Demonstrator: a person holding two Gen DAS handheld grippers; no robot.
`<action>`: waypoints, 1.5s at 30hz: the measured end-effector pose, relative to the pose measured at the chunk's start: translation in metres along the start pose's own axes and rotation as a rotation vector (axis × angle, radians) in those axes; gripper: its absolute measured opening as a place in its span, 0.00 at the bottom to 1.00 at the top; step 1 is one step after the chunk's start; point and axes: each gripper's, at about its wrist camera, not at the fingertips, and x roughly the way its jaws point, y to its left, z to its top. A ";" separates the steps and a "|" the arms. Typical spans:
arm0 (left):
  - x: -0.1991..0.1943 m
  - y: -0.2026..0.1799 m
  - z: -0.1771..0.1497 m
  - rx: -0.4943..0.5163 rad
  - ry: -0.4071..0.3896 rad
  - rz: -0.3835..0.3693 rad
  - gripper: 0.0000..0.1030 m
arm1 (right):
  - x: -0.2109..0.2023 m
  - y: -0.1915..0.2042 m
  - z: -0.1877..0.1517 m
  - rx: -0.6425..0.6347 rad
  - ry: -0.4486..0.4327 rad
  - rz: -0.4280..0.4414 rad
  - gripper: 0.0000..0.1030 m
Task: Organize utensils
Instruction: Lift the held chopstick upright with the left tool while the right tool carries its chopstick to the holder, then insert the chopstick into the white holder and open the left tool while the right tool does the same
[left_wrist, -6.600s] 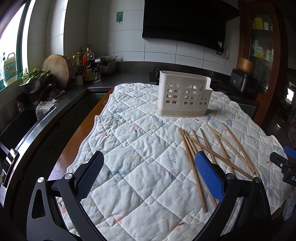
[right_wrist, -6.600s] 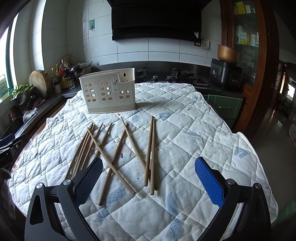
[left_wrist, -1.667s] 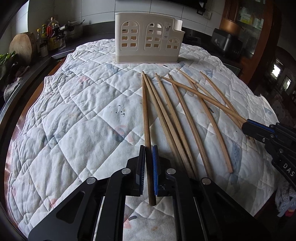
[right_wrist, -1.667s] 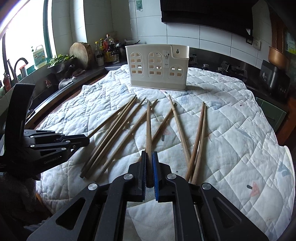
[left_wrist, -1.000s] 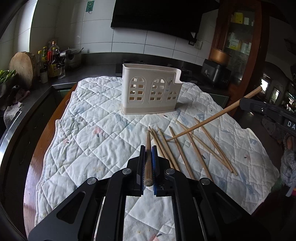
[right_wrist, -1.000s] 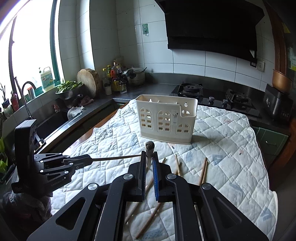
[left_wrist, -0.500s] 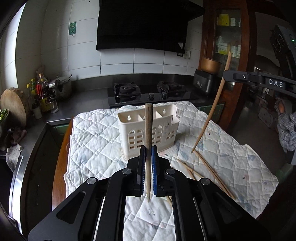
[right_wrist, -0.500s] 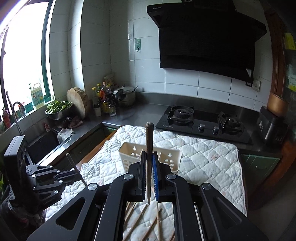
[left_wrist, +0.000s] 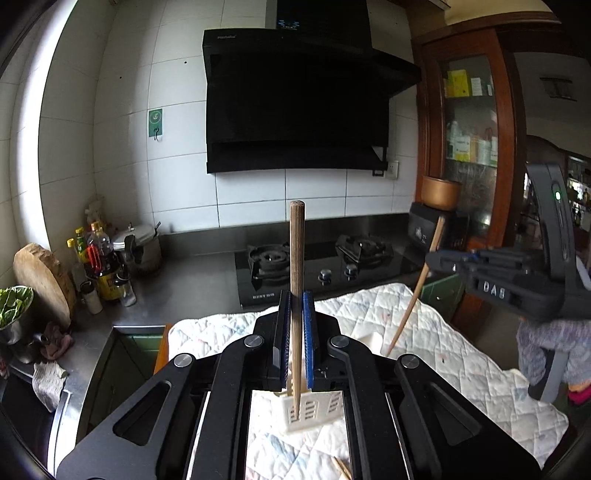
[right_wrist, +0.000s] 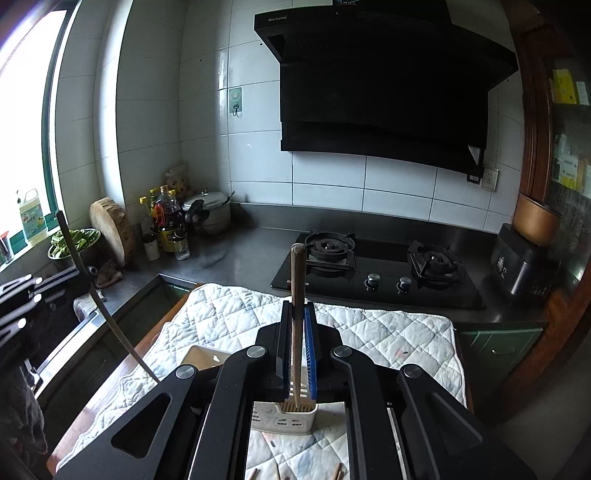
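My left gripper (left_wrist: 295, 302) is shut on a wooden chopstick (left_wrist: 296, 258), held upright with its lower tip over the white slotted utensil holder (left_wrist: 314, 413). My right gripper (right_wrist: 298, 314) is shut on another chopstick (right_wrist: 297, 280), also upright, tip down at the holder (right_wrist: 284, 417) below it. The right gripper (left_wrist: 480, 266) with its slanted chopstick (left_wrist: 413, 295) shows at the right of the left wrist view. The left gripper (right_wrist: 26, 295) and its chopstick (right_wrist: 99, 306) show at the left of the right wrist view. Loose chopstick ends (right_wrist: 338, 470) lie on the quilted cloth (right_wrist: 388, 332).
The cloth-covered table (left_wrist: 443, 350) stands in front of a steel counter with a gas hob (right_wrist: 376, 266) and a range hood (right_wrist: 388, 92). Bottles (right_wrist: 166, 221), a pot (right_wrist: 210, 214), a wooden board (right_wrist: 110, 229) and a bowl of greens (right_wrist: 74, 243) line the left counter.
Both grippers have moved over the holder and tipped down, so the chopsticks now stand upright with their tips at the holder's top. Both stay shut.
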 end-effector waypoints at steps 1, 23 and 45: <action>0.006 0.001 0.004 -0.005 -0.010 0.011 0.05 | 0.005 -0.001 -0.001 0.002 0.005 0.002 0.06; 0.094 0.033 -0.058 -0.158 0.185 -0.025 0.09 | 0.053 0.003 -0.056 -0.003 0.148 0.024 0.08; -0.032 0.002 -0.130 -0.163 0.168 -0.056 0.45 | -0.077 -0.001 -0.166 0.013 0.111 0.002 0.45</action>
